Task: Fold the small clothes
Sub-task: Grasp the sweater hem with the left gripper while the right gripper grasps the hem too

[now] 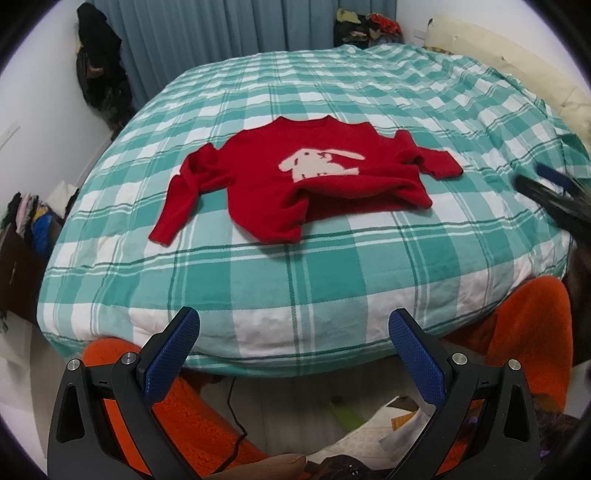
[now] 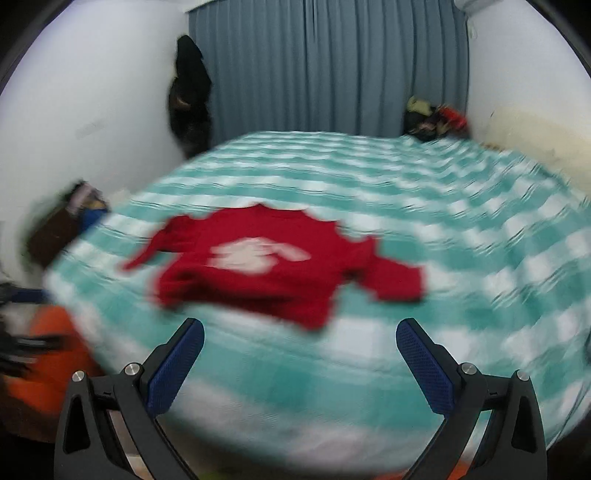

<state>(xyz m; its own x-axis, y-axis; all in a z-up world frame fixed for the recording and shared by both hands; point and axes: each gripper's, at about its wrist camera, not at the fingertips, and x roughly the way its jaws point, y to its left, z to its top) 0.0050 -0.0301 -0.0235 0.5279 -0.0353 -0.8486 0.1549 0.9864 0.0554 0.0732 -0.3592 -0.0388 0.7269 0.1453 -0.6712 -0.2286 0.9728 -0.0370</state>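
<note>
- Ahead of the left gripper point(image 1: 293, 328), well apart from it and slightly left of its centre line: red sweater point(image 1: 295, 177), lying flat on the green-and-white plaid bedspread point(image 1: 332, 280).
- Left gripper jaws spread wide, nothing between them; blue pads point(image 1: 171, 356) over the near edge of the bed, not touching cloth.
- Ahead of the right gripper point(image 2: 299, 338), near but apart, mostly left of its mid-line: same sweater point(image 2: 273, 269). Right view is motion-blurred, so fine detail is lost.
- Right gripper jaws also spread wide, empty, above the bedspread point(image 2: 461, 295).
- Right gripper also shows at the right edge of the left view point(image 1: 554, 195), blurred, to the right of the sweater's right sleeve, apart from it.
- Sweater: neck points away from both grippers, toward the grey-blue curtain point(image 1: 207, 33); hem toward them, bunched and partly turned up on the right half.
- Long axis sleeve to sleeve, running crosswise to the fingers; left sleeve angles down toward the left gripper, right sleeve is shorter-looking, bent outward.
- White rabbit motif point(image 1: 319, 164) faces up, mid-chest.
</note>
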